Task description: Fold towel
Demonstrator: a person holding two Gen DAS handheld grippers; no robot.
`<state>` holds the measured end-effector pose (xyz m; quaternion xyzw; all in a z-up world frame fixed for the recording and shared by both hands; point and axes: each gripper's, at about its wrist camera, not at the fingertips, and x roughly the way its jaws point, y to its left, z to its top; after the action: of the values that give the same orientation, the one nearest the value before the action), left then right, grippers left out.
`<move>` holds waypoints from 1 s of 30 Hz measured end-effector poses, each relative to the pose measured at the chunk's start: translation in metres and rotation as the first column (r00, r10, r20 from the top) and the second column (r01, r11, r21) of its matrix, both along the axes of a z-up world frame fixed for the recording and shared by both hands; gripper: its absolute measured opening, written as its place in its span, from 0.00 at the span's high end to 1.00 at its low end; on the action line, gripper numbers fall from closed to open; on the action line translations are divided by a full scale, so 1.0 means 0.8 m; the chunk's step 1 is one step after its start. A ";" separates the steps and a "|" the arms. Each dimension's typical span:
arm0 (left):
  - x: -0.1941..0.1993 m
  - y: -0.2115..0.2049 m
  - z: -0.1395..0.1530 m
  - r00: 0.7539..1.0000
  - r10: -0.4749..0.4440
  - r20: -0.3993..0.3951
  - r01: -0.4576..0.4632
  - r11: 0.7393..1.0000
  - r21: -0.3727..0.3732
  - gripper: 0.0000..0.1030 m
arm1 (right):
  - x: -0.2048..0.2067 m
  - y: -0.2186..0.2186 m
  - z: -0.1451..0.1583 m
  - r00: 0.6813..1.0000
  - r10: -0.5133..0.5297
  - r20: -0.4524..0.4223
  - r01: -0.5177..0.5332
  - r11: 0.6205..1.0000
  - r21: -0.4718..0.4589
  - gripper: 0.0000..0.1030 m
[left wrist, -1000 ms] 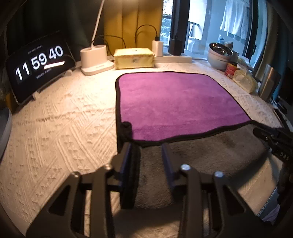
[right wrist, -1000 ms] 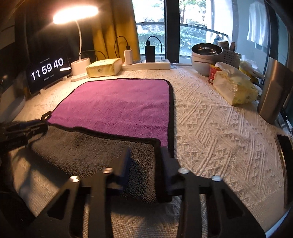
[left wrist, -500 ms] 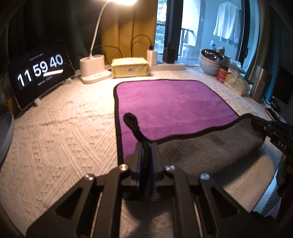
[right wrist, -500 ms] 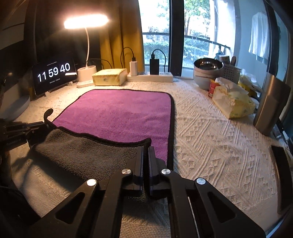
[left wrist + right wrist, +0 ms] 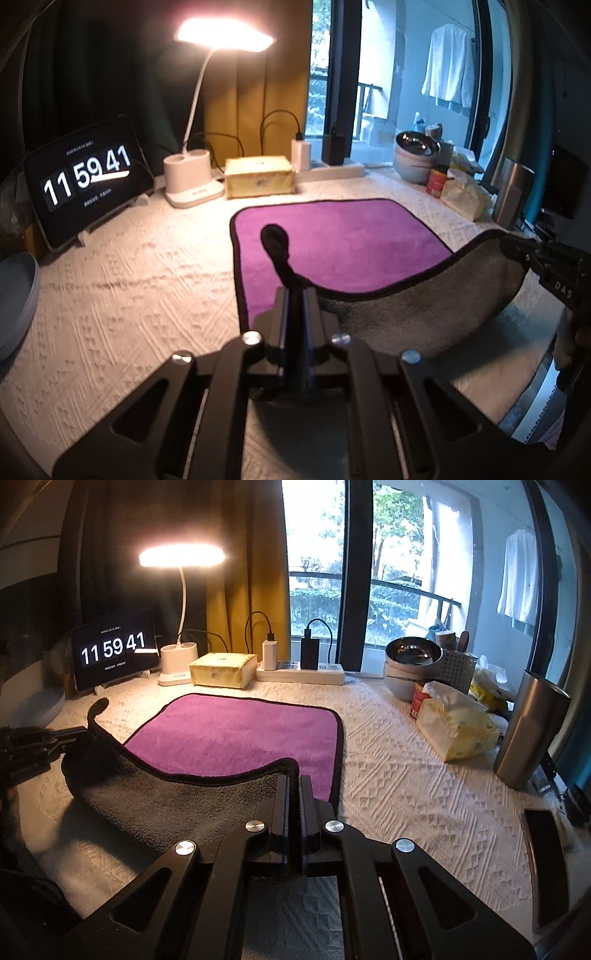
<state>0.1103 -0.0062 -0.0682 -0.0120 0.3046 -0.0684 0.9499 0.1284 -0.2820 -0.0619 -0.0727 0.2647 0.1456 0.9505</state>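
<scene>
1. The towel [image 5: 340, 236] is spread on the white cloth [image 5: 129, 280], purple face up, with its near edge lifted so that the grey underside is turned toward both cameras.
2. The left gripper [image 5: 295, 306] is seen clamped tight on the near left corner, and a black hanging loop [image 5: 275, 240] is left standing up beyond the fingers.
3. The right gripper [image 5: 294, 794] is seen closed just as tightly on the near right corner, with only the black hem pinched between its fingers.
4. From the left wrist, the right gripper is shown at the far right edge with the towel corner held in it; the raised edge is seen sagging between the two corners.
5. From the right wrist, the left gripper is shown at the left edge, and the loop is seen curling above it.
6. A steel tumbler [image 5: 532, 734], a tissue pack [image 5: 454, 723] and a dark phone [image 5: 543, 864] are shown plainly only from the right wrist.
7. A clock [image 5: 88, 177] reading 11 59 41, a lit lamp [image 5: 225, 35] and a yellow box [image 5: 260, 177] are seen in both views, behind the towel.
</scene>
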 end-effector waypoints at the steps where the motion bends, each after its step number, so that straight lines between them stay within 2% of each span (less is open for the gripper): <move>1: 0.000 0.000 0.002 1.000 0.001 0.007 -0.001 1.000 0.002 0.93 | 0.001 0.000 0.001 1.000 0.000 0.002 0.000 1.000 0.001 0.96; 14: 0.017 0.007 0.030 0.996 0.015 0.083 -0.018 0.999 0.027 0.93 | 0.018 0.002 0.022 0.998 0.001 0.059 -0.001 1.000 -0.002 0.96; 30: 0.073 0.017 0.045 0.990 0.024 0.136 -0.029 0.999 0.035 0.93 | 0.078 0.017 0.042 0.994 -0.008 0.107 0.008 1.000 -0.001 0.96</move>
<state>0.1684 0.0073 -0.0325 0.0061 0.2404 -0.0511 0.9693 0.1906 -0.2686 -0.0280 -0.0801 0.2140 0.1374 0.9638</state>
